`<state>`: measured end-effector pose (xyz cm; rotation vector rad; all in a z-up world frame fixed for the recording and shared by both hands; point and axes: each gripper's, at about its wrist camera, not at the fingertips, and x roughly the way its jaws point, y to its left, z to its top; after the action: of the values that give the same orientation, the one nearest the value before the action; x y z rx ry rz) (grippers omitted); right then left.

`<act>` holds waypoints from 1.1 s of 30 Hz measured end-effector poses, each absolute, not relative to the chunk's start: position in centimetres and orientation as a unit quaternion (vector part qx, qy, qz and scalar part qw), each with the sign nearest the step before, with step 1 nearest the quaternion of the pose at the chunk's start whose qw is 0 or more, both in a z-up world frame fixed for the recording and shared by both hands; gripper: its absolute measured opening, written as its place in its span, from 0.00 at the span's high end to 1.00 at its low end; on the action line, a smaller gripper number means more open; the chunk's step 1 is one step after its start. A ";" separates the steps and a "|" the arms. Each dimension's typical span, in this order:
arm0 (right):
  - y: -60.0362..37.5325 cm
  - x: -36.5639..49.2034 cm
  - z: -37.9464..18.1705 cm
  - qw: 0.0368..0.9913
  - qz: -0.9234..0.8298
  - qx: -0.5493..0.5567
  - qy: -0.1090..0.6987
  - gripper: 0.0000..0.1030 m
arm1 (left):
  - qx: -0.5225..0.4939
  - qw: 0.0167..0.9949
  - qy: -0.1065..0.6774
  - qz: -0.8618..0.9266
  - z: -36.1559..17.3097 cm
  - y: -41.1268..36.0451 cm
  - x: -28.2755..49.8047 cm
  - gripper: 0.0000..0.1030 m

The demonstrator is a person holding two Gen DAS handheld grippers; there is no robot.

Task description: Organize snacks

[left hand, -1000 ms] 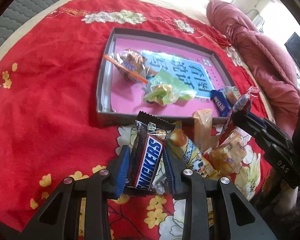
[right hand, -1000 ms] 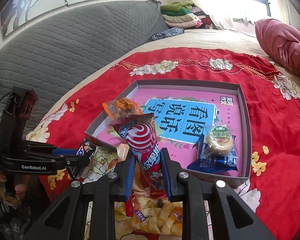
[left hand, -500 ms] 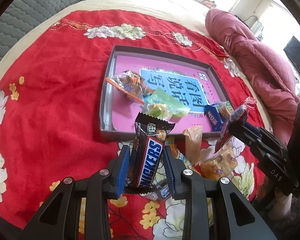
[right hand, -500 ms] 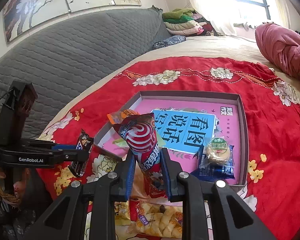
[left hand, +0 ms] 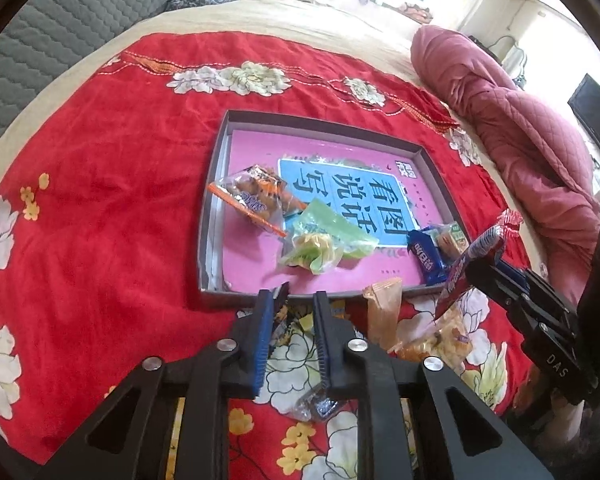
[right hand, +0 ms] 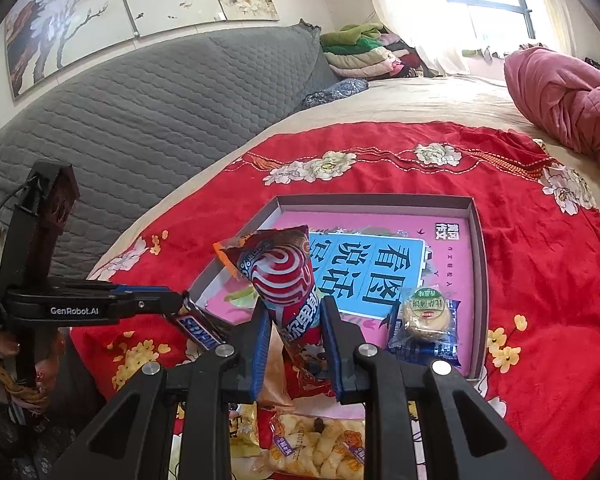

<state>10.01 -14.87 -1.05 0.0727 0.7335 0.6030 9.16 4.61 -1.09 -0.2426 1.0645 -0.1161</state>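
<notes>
Ahead of the left tongs (left hand: 290, 322), in the left wrist view, lies the shallow box (left hand: 210, 240) on the red bedspread (left hand: 100, 184), its near wall just beyond the tips and its long side running across the frame. Only a dark sliver of wrapper shows at the fingertips here, so what they clamp cannot be told from this view. At right, the right tongs (left hand: 470, 268) carry a red-and-white snack pack (left hand: 476, 248) near the box's right corner.

From the right wrist view, the right tongs (right hand: 294, 324) are closed narrowly on that snack pack (right hand: 282, 276), upright, its long axis pointing into the box (right hand: 478, 280) straight ahead. This view supplies what the other lacks: the left tongs (right hand: 180, 306) grip a chocolate bar (right hand: 198, 326) just short of the box's left corner. Both look equally near; each likely needs a short forward carry.
</notes>
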 end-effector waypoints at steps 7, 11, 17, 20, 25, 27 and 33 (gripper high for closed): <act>-15.0 10.0 -1.0 0.889 0.289 0.038 0.353 0.76 | -0.116 0.851 0.509 -0.052 -1.5 4.7 9.5 0.84; -15.1 10.2 -1.2 0.887 0.289 0.045 0.356 0.76 | -0.132 0.842 0.521 -0.054 -2.6 5.2 9.4 0.83; -15.2 10.4 -1.4 0.886 0.287 0.050 0.361 0.76 | -0.135 0.836 0.528 -0.058 -3.6 5.3 9.6 0.78; -15.2 10.5 -1.4 0.886 0.287 0.050 0.362 0.76 | -0.132 0.835 0.531 -0.059 -4.1 5.2 9.7 0.77; -15.2 10.6 -1.6 0.884 0.287 0.051 0.365 0.76 | -0.127 0.827 0.545 -0.059 -5.3 5.1 10.0 0.75; -15.2 10.7 -1.7 0.884 0.287 0.052 0.366 0.76 | -0.126 0.823 0.551 -0.056 -6.1 5.0 10.1 0.75; -15.1 10.8 -1.8 0.884 0.288 0.052 0.364 0.76 | -0.109 0.827 0.549 -0.056 -6.8 4.8 10.1 0.77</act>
<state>10.78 -15.10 -1.77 0.1083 0.7581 0.6001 10.13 4.75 -6.76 -0.2323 1.1661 -0.1195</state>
